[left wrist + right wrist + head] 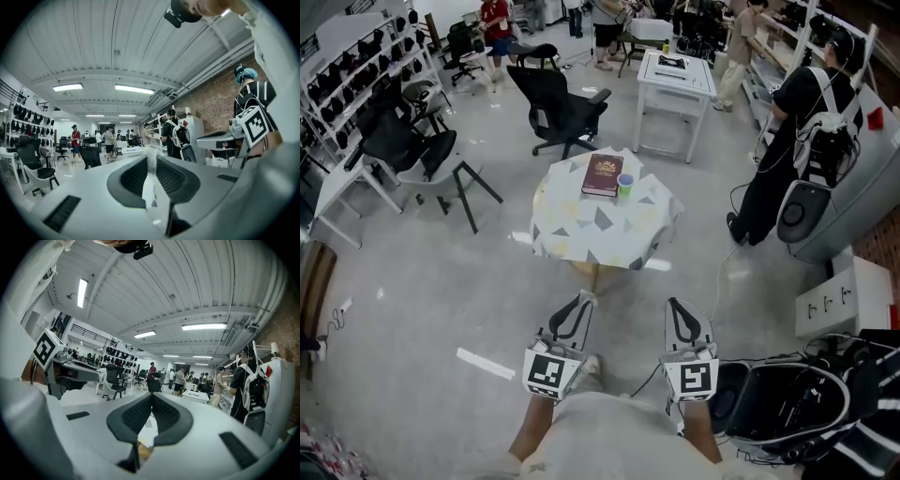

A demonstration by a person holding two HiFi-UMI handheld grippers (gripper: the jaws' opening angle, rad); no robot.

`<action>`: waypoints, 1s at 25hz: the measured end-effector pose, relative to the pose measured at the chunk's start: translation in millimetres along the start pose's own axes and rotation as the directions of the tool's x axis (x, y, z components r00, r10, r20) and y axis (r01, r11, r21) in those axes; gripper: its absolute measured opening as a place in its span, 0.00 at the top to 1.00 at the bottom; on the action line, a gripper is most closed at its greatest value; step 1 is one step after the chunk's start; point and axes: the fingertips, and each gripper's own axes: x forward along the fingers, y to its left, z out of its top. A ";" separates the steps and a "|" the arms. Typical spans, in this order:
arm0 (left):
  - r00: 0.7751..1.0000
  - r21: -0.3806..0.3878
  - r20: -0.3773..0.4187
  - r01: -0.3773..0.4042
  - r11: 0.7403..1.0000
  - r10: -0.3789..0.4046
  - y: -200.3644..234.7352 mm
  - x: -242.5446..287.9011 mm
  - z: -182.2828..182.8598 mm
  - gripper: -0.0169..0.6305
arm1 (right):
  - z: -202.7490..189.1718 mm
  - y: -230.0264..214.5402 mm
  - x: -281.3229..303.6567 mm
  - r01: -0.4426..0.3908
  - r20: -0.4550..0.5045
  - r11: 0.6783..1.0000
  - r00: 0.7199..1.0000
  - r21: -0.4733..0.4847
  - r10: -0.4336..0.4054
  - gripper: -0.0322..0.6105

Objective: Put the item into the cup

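Observation:
A small green cup (625, 184) stands beside a dark red book (602, 174) on the round table (600, 230) with a patterned cloth, some way ahead of me. Both grippers are held low, close to my body and well short of the table. My left gripper (584, 298) (151, 157) is shut on a thin pale, translucent item (150, 180) that stands upright between its pads. My right gripper (674, 303) (151, 397) has its jaws together at the tips, and nothing shows between them. The cup does not appear in either gripper view.
A black office chair (558, 112) and a white table (675, 75) stand behind the round table. A person with a backpack (802, 122) stands at the right. Chairs (431, 155) are at the left, and a black bag (787, 403) lies at the lower right.

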 end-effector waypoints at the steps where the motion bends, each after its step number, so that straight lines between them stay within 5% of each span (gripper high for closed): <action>1: 1.000 0.001 0.000 0.004 1.000 -0.004 8.1 4.3 0.0 0.87 | 0.8 0.9 7.8 0.004 -0.001 1.000 1.000 -0.004 -0.004 0.94; 25: 0.993 -0.042 0.031 0.118 0.992 -0.117 107.8 66.0 -12.6 0.87 | 1.7 26.2 109.1 0.089 -0.061 0.995 0.994 -0.033 -0.091 0.94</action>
